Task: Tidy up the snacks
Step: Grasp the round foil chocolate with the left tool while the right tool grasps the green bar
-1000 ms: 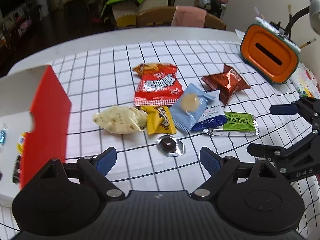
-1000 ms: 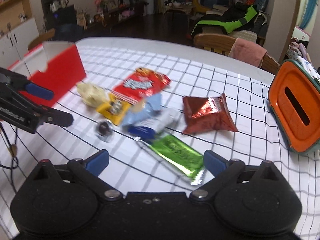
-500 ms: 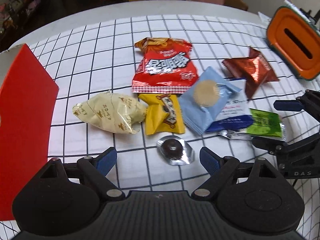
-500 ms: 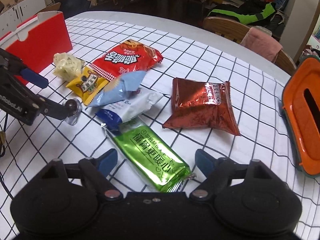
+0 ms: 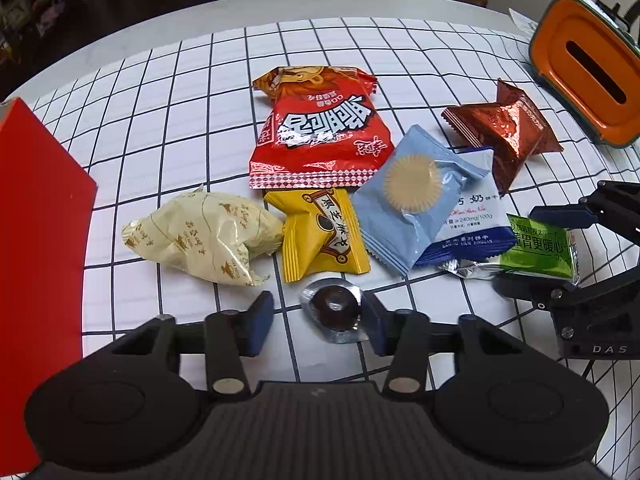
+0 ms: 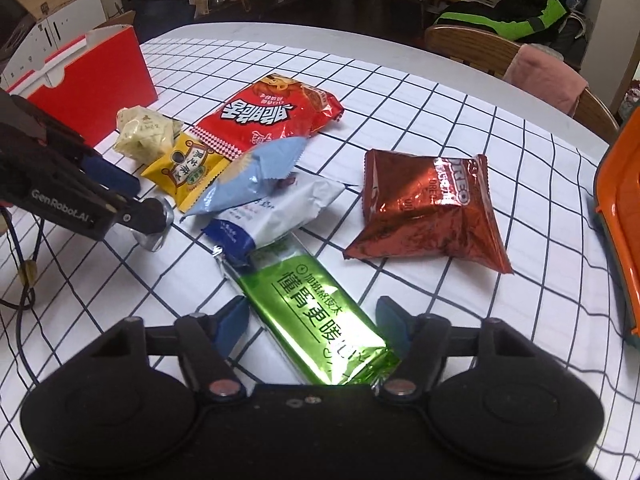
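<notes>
A heap of snack packets lies on the checked tablecloth [image 5: 192, 92]. A small dark chocolate in silver foil [image 5: 335, 307] sits between the fingers of my left gripper [image 5: 316, 324], whose jaws are closing; the right pad touches the foil, the left pad stands apart. A green foil bar [image 6: 316, 312] lies lengthwise between the fingers of my right gripper [image 6: 312, 326], whose jaws are closing close to its edges. Behind lie a cream packet [image 5: 204, 236], a yellow packet [image 5: 320, 236], a red bag [image 5: 320, 132], a light blue packet [image 5: 412, 196] and a brown foil packet [image 6: 424, 212].
A red and white box [image 6: 88, 72] stands open at the left of the table. An orange container with a slot [image 5: 588, 84] stands at the far right. Wooden chairs [image 6: 480, 48] stand behind the table. The right gripper [image 5: 560, 252] shows beside the green bar in the left wrist view.
Both grippers have come down and forward onto the snacks. The left jaws have narrowed around the foil chocolate, the right jaws around the green bar.
</notes>
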`<move>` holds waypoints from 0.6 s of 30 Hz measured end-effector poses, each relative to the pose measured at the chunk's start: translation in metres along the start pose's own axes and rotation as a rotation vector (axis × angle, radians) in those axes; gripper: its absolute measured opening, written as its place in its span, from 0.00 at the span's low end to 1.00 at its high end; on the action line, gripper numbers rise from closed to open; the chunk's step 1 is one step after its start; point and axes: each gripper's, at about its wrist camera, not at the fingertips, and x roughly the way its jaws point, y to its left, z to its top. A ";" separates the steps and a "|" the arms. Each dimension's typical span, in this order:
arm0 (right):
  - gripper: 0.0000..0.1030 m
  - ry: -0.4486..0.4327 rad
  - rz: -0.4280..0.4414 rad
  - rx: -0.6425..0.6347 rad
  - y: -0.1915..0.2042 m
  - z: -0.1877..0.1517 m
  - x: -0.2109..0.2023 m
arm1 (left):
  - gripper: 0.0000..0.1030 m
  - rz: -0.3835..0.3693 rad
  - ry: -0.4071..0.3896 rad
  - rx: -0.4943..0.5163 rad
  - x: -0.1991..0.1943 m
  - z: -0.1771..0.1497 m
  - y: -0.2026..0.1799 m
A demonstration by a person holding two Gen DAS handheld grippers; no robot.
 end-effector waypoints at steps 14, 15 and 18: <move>0.41 -0.004 -0.066 0.160 0.035 -0.017 -0.017 | 0.30 -0.026 -0.008 0.005 -0.009 -0.015 0.008; 0.41 -0.007 -0.075 0.181 0.038 -0.020 -0.019 | 0.30 -0.029 -0.007 0.002 -0.011 -0.017 0.009; 0.41 -0.009 -0.086 0.241 0.045 -0.027 -0.024 | 0.30 -0.036 -0.003 -0.006 -0.014 -0.023 0.012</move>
